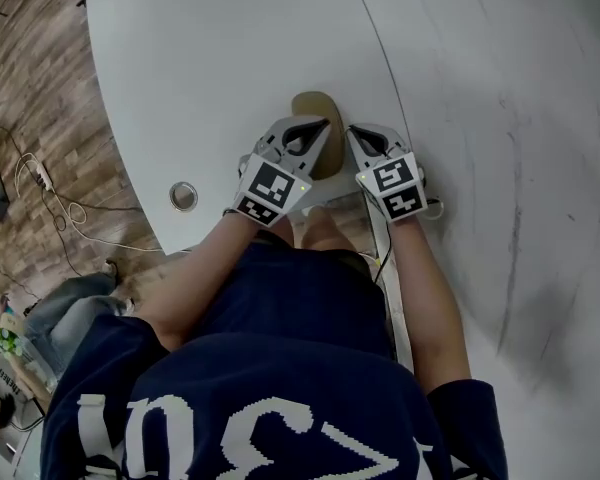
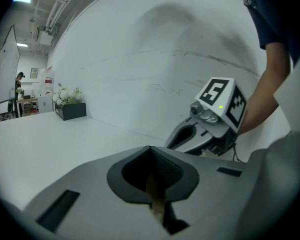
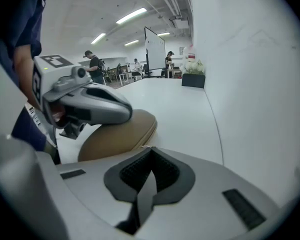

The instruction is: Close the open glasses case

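A tan glasses case (image 1: 318, 108) lies with its lid down on the white table (image 1: 210, 58), just ahead of both grippers. My left gripper (image 1: 313, 136) rests over the top of the case with its jaws shut. In the right gripper view its grey body (image 3: 125, 111) lies on the case (image 3: 125, 134). In the left gripper view a tan sliver of the case (image 2: 155, 194) shows under the left gripper's tips (image 2: 150, 149). My right gripper (image 1: 360, 140) sits just right of the case, shut with nothing between its jaws (image 3: 151, 151). It also shows in the left gripper view (image 2: 172, 141).
A round metal grommet (image 1: 184, 196) sits near the table's left edge, with cables (image 1: 40, 183) on the wooden floor beyond. A seam (image 1: 380, 48) runs across the table right of the case. A dark planter with flowers (image 3: 193, 79) stands far down the table. People stand in the background.
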A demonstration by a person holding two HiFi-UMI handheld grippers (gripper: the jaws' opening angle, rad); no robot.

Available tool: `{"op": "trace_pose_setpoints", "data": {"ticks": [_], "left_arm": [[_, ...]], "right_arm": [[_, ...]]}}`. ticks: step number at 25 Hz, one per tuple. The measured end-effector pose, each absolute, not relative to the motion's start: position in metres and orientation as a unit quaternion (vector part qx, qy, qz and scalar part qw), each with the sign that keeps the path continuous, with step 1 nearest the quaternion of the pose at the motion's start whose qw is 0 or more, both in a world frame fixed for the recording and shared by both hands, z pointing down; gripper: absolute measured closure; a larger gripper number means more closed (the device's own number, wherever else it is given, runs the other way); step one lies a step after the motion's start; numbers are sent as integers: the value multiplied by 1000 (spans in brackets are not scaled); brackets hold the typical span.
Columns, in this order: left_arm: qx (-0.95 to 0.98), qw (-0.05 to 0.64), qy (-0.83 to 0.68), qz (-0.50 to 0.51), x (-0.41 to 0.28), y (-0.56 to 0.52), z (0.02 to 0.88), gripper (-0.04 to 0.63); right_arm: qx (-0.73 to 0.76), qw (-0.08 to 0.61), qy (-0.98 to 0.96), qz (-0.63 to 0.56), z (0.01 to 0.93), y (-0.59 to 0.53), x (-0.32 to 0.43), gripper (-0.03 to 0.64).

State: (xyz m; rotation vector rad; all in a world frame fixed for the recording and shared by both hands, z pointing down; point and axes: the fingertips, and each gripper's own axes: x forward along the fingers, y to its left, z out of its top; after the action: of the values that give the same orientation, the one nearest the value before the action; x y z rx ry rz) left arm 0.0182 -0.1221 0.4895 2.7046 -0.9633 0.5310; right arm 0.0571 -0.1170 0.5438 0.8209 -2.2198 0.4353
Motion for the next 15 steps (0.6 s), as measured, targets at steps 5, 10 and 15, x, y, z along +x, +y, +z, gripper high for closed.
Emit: {"op": "trace_pose_setpoints", "data": {"ticks": [5,10,15], "left_arm": [[920,120,-325,185,17,-119,492,581],[925,126,-272,233,8,-107,490,581],[925,120,-241,267,6,-85,490,581]], "right_arm": [[316,358,-866,148,546,-156,43,595],[268,381,-875,131,534,-112,43,595],[218,384,-882,163,536,-53,36,595]]}}
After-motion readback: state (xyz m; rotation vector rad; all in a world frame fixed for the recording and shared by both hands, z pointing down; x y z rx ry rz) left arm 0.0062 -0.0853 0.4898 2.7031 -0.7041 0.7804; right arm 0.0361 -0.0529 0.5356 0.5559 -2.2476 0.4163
